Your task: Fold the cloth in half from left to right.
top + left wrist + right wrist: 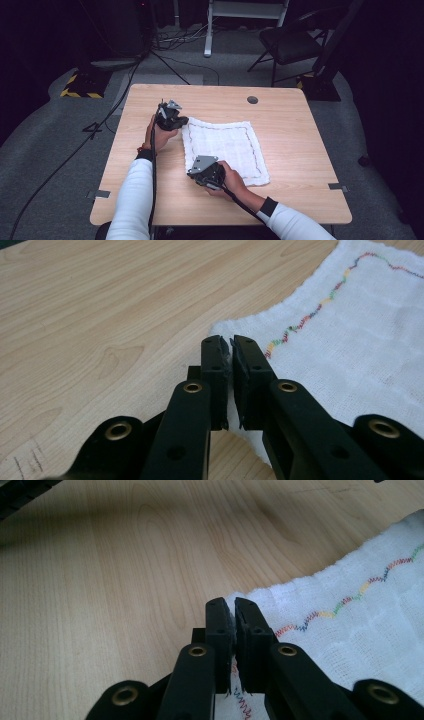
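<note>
Where grey carpet surrounds it, a pale wooden table (295, 150), both grippers' jaws pinching the white cloth's (225, 145) corners.

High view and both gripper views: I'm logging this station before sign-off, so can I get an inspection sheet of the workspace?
Surface: wooden table, with a round grey grommet near its far edge.
Job's things: white cloth with multicoloured stitched border, lying flat.
Clutter: nothing seen.
Grippers: left gripper shut on the cloth's far left corner; right gripper shut on its near left corner.
Cables: one trails from each gripper along the forearms; more lie on the floor.
Surroundings: grey carpet, black chair, dark curtains.
</note>
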A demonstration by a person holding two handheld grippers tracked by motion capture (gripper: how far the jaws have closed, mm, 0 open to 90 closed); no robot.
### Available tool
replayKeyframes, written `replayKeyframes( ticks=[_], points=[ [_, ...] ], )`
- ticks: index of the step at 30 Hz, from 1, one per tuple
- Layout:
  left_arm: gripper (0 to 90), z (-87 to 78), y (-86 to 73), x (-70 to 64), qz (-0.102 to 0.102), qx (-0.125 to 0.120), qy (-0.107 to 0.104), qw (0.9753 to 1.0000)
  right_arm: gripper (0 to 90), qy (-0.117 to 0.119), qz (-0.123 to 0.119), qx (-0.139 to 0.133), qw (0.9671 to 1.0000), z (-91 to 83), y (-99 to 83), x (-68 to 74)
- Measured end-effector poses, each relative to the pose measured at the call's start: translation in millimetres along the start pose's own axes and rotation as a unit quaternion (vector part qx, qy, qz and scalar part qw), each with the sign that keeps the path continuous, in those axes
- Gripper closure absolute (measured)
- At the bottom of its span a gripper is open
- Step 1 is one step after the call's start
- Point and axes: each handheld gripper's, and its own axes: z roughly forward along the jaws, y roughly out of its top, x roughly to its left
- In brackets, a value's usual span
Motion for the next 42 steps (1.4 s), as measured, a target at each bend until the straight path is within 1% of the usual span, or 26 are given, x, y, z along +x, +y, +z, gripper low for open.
replayKeyframes(
  ticks=[2, 4, 6, 7, 8, 10, 11, 13, 14, 15, 17, 20, 22, 25, 30, 31, 34, 37, 40, 42],
  points=[
    [84.4, 0.8, 2.6, -2.2, -0.001, -0.005, -0.002, 1.0000, 85.5, -0.003, 0.005, -0.004, 1.0000, -2.7, 0.1, -1.4],
    [84.6, 3.7, 6.4, -6.2, 0.005, -0.005, -0.001, 1.0000, 85.5, -0.001, 0.010, -0.006, 0.9999, -5.3, -1.3, -2.9],
    [84.7, 6.8, 10.1, -9.9, 0.011, -0.005, -0.002, 0.9999, 85.5, -0.001, 0.014, -0.009, 0.9999, -11.0, -4.4, -5.3],
    [84.7, 8.8, 12.2, -12.8, 0.009, -0.006, -0.003, 0.9999, 85.6, -0.002, 0.016, -0.010, 0.9998, -13.7, -6.0, -6.6],
    [84.7, 11.5, 15.6, -15.3, 0.013, -0.007, -0.004, 0.9999, 85.6, -0.004, 0.019, -0.012, 0.9997, -17.7, -8.4, -8.6],
    [84.7, 16.5, 21.6, -21.0, 0.018, -0.008, -0.004, 0.9998, 85.6, -0.006, 0.031, -0.013, 0.9994, -27.4, -15.9, -14.0],
    [84.7, 20.2, 24.7, -24.6, 0.018, -0.007, -0.007, 0.9998, 85.6, -0.009, 0.033, -0.012, 0.9993, -32.0, -19.9, -16.1],
    [84.8, 26.8, 30.7, -31.3, 0.026, -0.002, -0.008, 0.9996, 85.7, -0.012, 0.037, -0.012, 0.9992, -40.8, -27.6, -19.9],
    [84.8, 31.1, 33.9, -35.5, 0.024, -0.004, -0.012, 0.9996, 85.7, -0.013, 0.043, -0.013, 0.9989, -46.2, -32.3, -22.1],
    [84.8, 35.1, 37.6, -39.3, 0.030, -0.002, -0.012, 0.9995, 85.7, -0.016, 0.047, -0.014, 0.9987, -51.2, -36.9, -24.8],
    [84.8, 43.1, 44.4, -48.1, 0.033, -0.002, -0.017, 0.9993, 85.7, -0.024, 0.059, -0.015, 0.9979, -61.8, -46.8, -31.6],
    [84.8, 53.7, 53.7, -59.6, 0.045, -0.001, -0.021, 0.9988, 85.8, -0.031, 0.074, -0.016, 0.9967, -72.0, -56.4, -39.3],
    [84.9, 59.1, 58.8, -66.0, 0.049, 0.001, -0.025, 0.9985, 85.8, -0.036, 0.073, -0.015, 0.9966, -78.3, -62.0, -42.7],
    [84.9, 66.3, 65.7, -74.5, 0.054, -0.002, -0.026, 0.9982, 85.8, -0.042, 0.081, -0.018, 0.9956, -86.5, -68.9, -46.2],
    [84.9, 72.0, 73.6, -85.0, 0.062, -0.010, -0.028, 0.9976, 85.8, -0.055, 0.086, -0.023, 0.9945, -100.1, -79.3, -52.0],
    [84.9, 72.7, 74.6, -86.5, 0.063, -0.011, -0.028, 0.9975, 85.8, -0.056, 0.093, -0.023, 0.9938, -102.4, -82.7, -53.7],
    [84.9, 75.1, 78.4, -91.4, 0.064, -0.019, -0.033, 0.9972, 85.8, -0.062, 0.100, -0.017, 0.9930, -106.4, -90.4, -56.0],
    [84.9, 77.8, 82.1, -97.3, 0.067, -0.024, -0.036, 0.9968, 85.9, -0.067, 0.098, -0.013, 0.9928, -111.5, -95.8, -57.1],
    [84.9, 80.7, 86.0, -102.8, 0.072, -0.026, -0.038, 0.9963, 85.9, -0.068, 0.108, -0.015, 0.9918, -118.7, -100.1, -60.8],
    [84.9, 82.5, 88.7, -106.6, 0.073, -0.029, -0.041, 0.9961, 85.9, -0.070, 0.107, -0.015, 0.9916, -122.7, -102.3, -62.5]
  ],
)
